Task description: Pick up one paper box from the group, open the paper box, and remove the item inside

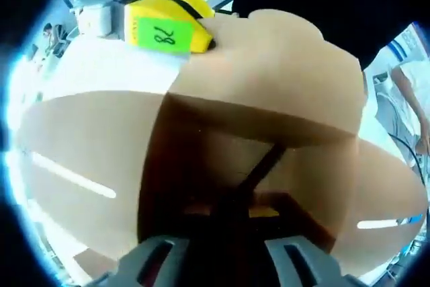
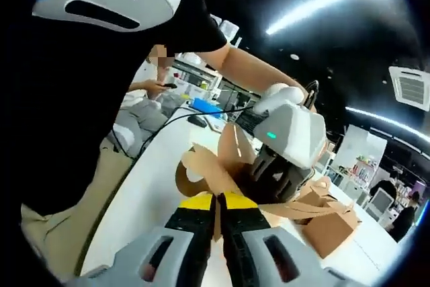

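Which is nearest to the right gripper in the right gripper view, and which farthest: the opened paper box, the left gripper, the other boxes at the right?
1. The opened paper box: its flap stands between the fingers of the right gripper, at the bottom middle.
2. The left gripper: just behind, reaching into that box.
3. The other paper boxes: farther off on the white table, at the lower right.

White table (image 2: 144, 186) is seen; brown paper boxes (image 2: 329, 223) are grouped on it, apparently resting directly.

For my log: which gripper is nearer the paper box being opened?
Both touch it. The left gripper reaches into the paper box; the right gripper pinches a flap edge.
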Motion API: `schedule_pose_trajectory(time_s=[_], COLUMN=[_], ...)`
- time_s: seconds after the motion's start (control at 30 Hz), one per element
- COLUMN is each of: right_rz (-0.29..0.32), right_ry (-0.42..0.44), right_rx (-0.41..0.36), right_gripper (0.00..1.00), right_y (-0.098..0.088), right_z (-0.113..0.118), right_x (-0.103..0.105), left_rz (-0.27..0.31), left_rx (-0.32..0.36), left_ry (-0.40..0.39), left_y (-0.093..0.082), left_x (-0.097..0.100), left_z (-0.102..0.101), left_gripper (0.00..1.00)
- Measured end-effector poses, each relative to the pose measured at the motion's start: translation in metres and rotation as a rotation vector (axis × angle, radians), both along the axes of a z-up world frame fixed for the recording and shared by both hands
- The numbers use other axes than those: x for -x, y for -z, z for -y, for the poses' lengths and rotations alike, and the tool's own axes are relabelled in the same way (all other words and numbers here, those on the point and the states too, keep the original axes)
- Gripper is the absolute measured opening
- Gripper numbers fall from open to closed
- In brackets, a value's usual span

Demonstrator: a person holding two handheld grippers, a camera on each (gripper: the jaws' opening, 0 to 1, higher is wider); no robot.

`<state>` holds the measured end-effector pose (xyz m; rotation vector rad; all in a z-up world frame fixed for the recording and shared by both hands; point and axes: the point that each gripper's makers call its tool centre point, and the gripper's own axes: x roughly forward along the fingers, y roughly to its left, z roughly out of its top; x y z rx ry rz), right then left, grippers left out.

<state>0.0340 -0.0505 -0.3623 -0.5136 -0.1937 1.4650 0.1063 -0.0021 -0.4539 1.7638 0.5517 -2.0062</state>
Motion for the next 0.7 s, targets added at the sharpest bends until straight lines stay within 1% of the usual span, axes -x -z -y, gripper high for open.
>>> schedule_pose_trajectory(time_s=[0.13,0.27,0.33,0.43,0.63,0.7], right_rz=[-0.001,-0.015,-0.022,-0.03,-0.046,-0.052], right_ry=[0.013,0.03,0.036,0.042,0.072,0.083], right_rx=[-0.006,-0.019,-0.026,-0.034,-0.065,-0.071], right_gripper=[0.04,0.04,0.04,0.04,0.04,0.04], right_y=[-0.002,-0.004,-0.004,-0.005,-0.011,-0.012], right_z=[0.002,0.005,0.005,0.006,0.009,0.009], right_x=[-0.002,-0.005,-0.005,-0.004,-0.008,-0.01], left_rz=[0.02,0.014,0.017,0.013,0.006,0.002], left_rx=[0.0,-0.003,0.001,0.021,0.034,0.047], left_ry=[0.015,0.004,0.002,-0.014,-0.033,-0.044], left_y=[0.0,-0.003,-0.007,-0.016,-0.024,-0.03], left_x=[-0.001,-0.002,-0.003,-0.005,-0.005,-0.005], left_z=[-0.002,-0.005,-0.006,-0.004,-0.008,-0.008], left_gripper=[0.15,0.15,0.13,0.12,0.12,0.12])
